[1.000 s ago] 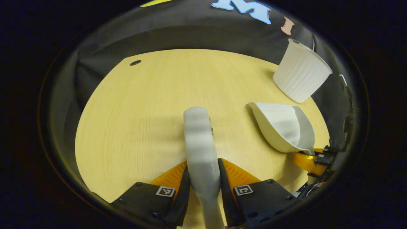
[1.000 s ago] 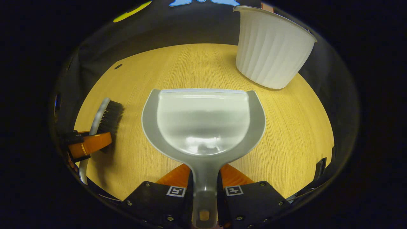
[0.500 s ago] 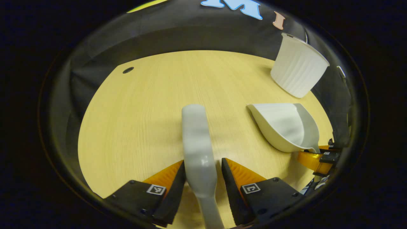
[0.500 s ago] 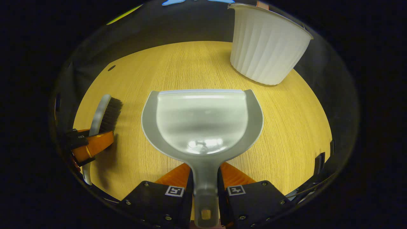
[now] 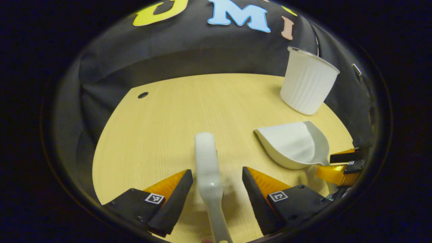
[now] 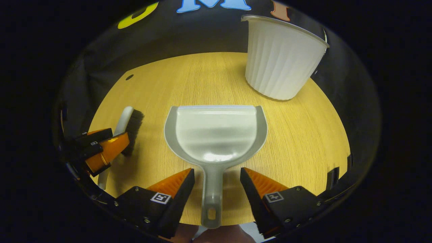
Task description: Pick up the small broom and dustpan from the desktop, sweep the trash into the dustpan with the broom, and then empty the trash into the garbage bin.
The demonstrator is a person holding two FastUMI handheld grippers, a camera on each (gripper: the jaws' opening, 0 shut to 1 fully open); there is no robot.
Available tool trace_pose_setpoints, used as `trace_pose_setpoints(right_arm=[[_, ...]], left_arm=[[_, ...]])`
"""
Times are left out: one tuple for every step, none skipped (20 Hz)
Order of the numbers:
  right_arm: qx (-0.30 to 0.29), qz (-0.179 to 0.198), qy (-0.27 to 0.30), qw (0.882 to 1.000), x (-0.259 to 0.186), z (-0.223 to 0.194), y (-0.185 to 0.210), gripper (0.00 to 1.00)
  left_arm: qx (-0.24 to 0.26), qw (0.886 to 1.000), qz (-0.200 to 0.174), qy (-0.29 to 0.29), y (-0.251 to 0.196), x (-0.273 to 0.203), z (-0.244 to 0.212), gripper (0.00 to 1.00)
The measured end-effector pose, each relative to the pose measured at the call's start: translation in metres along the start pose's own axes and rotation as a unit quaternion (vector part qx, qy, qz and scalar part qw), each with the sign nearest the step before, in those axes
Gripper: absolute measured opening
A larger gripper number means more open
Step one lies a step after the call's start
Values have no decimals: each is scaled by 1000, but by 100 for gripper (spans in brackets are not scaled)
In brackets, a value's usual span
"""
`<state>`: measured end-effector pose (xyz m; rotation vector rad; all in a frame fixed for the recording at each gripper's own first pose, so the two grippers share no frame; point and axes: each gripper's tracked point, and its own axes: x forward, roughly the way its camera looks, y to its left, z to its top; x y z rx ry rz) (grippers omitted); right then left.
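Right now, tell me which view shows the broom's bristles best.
The right gripper view: the small broom lies side-on on the desktop, its dark bristles exposed. The left gripper view looks down on the broom's pale back and handle between open fingers, bristles hidden underneath.

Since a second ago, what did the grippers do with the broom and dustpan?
Both let go: the left hand-held gripper opened off the broom, the right hand-held gripper off the dustpan, and both backed away. The garbage bin stayed put.
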<state>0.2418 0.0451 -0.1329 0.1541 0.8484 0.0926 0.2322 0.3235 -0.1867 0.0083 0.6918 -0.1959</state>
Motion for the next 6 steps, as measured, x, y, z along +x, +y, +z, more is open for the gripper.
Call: trace_pose_setpoints(right_arm=[[-4,4,-7,1000,-10,3,-3,96],[-8,8,-20,1000,-19,9,-4,98],[-14,9,-36,999,-27,18,-6,98],[-21,8,-58,998,-36,28,-9,98],[-27,7,-85,996,-41,39,-10,98],[-32,7,-115,993,-50,52,-11,98]], left_arm=[[-5,1000,7,-21,0,-8,9,97],[-9,999,12,-42,1,-20,19,97],[-14,998,18,-64,1,-31,29,96],[-17,996,22,-89,0,-42,39,96],[-19,993,25,-115,-1,-54,50,96],[-19,990,27,-140,-4,-68,60,96]])
